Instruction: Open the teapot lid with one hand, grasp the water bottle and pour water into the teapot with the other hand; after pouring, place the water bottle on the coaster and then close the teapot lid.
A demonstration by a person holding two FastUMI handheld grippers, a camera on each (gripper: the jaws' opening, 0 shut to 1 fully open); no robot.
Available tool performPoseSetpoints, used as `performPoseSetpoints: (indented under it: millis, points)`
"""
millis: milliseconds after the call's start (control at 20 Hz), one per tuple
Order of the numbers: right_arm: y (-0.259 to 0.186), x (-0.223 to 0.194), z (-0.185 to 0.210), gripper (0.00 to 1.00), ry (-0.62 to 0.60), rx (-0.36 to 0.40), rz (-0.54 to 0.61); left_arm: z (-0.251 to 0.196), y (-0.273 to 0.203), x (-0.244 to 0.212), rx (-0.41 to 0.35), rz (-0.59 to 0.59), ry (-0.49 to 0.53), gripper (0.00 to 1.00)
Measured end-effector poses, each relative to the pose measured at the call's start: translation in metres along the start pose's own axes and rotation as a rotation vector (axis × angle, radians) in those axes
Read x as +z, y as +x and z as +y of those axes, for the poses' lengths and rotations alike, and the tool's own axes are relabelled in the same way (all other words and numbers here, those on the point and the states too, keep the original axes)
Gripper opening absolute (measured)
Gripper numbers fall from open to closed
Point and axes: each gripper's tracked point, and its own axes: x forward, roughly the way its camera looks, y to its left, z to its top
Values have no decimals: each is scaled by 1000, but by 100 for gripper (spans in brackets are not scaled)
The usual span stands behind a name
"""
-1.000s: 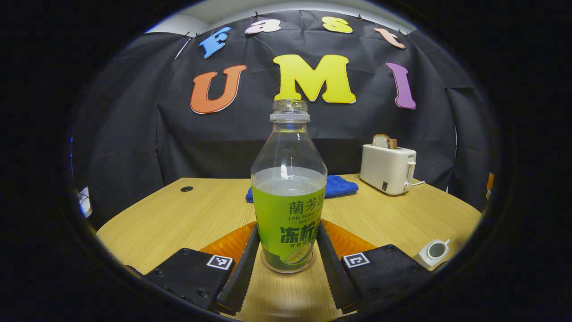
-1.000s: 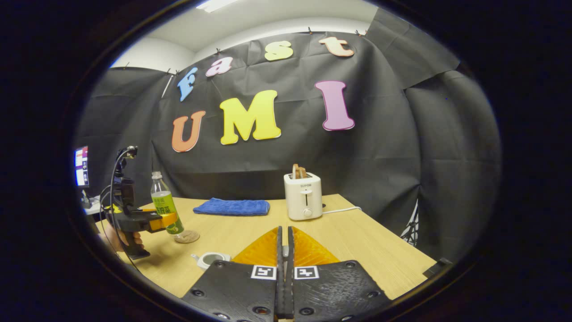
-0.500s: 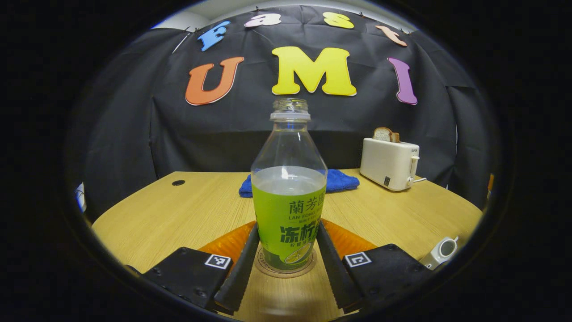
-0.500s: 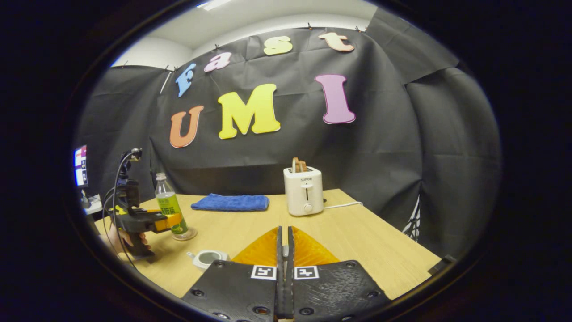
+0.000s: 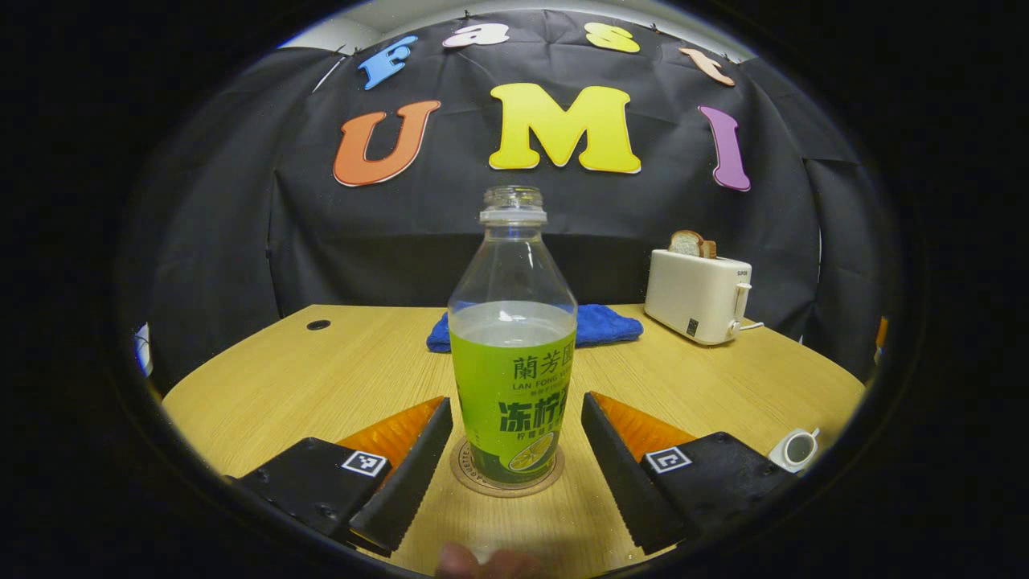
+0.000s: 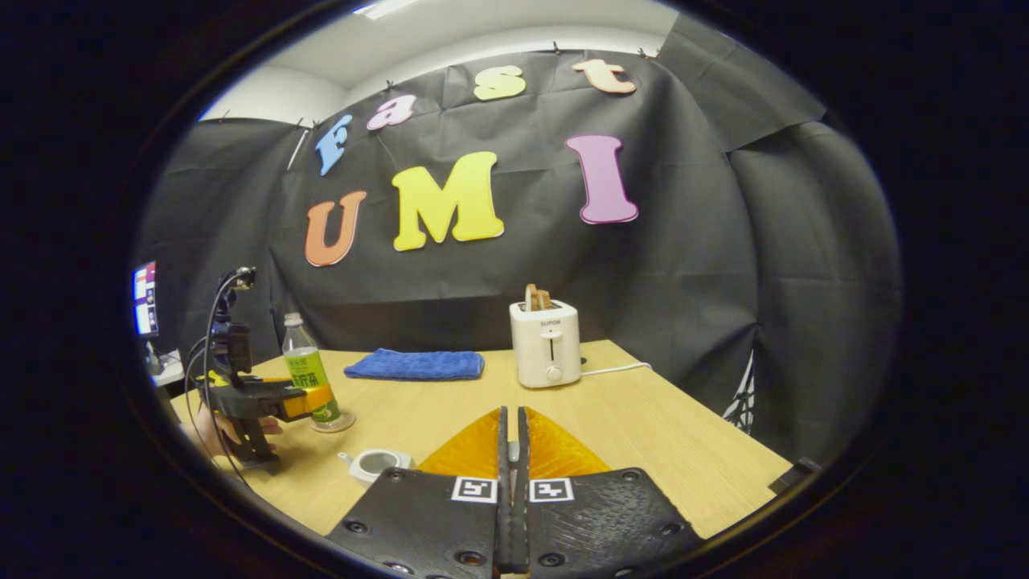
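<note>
The bottle [image 5: 513, 362] stands upright on the coaster [image 5: 505, 480], between the left gripper's [image 5: 514, 458] spread fingers [image 5: 402, 482], with a gap of bare table [image 5: 321, 378] on either side of it. Left of the bottle the table lies open to its far edge. Behind the bottle lies a cloth [image 5: 599, 324], and the toaster [image 5: 698, 296] stands to the right. The teapot [image 6: 374, 464], lid off, sits just left of the right gripper [image 6: 510, 450], between it and the bottle.

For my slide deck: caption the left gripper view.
Open left hand-held gripper flanks the water bottle, upright on its coaster.
</note>
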Motion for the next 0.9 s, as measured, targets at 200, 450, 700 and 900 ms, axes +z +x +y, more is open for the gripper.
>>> performPoseSetpoints:
  millis: [200, 450, 700, 900]
  points:
    - [-2, 5, 13, 0, -17, 26, -12, 13, -29, -5, 31, 14, -31, 100]
    - [1, 8, 48, 0, -53, 93, -21, 35, -81, -10, 75, 1, -25, 100]
    - [9, 5, 82, 0, -64, 159, -19, 53, -128, -5, 112, -39, -11, 100]
    - [20, -2, 104, 0, -70, 202, -9, 61, -158, 1, 145, -73, 23, 100]
